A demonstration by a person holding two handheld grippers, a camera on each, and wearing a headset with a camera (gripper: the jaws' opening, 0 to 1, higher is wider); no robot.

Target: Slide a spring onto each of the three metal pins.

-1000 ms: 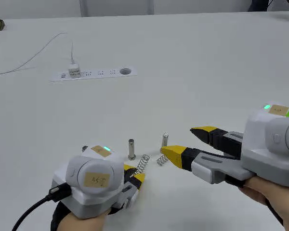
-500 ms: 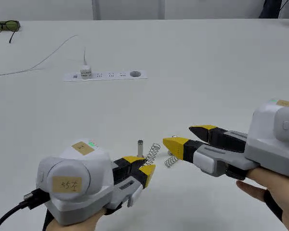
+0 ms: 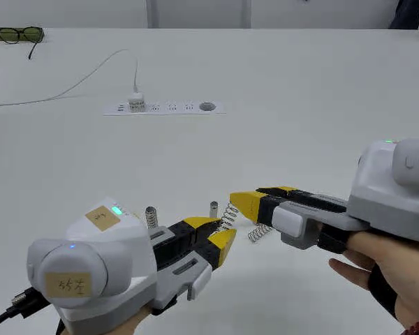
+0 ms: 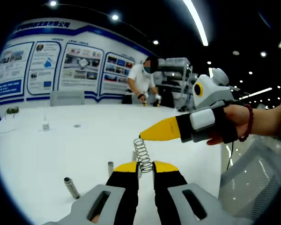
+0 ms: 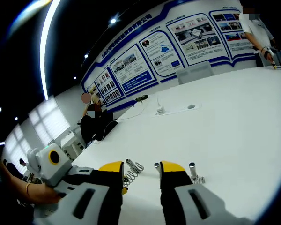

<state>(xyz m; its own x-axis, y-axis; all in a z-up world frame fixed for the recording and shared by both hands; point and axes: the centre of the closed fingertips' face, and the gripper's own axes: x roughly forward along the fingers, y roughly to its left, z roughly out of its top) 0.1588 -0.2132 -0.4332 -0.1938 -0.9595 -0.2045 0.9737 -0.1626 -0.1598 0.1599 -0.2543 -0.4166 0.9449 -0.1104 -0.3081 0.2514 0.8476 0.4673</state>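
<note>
Newly raised, the spring [image 4: 141, 152] is pinched in the left gripper [image 4: 145, 165] beside the bare pin [image 3: 214, 208]; the right gripper [image 5: 141, 167], jaws apart, touches it. Next: centring over the pin.

- The held spring [image 3: 228, 215], a silvery coil just below centre, stands slightly tilted, its lower end pinched by the left gripper [image 3: 222, 232].
- The loose spring [image 3: 260, 232] lies flat, lower right of it.
- The bare pin [image 3: 214, 209], a short grey post, stands upright just left of the held spring.
- The sprung pin [image 3: 151, 218], farther left, wears a coil.
- The third pin [image 5: 192, 169], lower right in the right gripper view, stands beside the loose spring.
</note>
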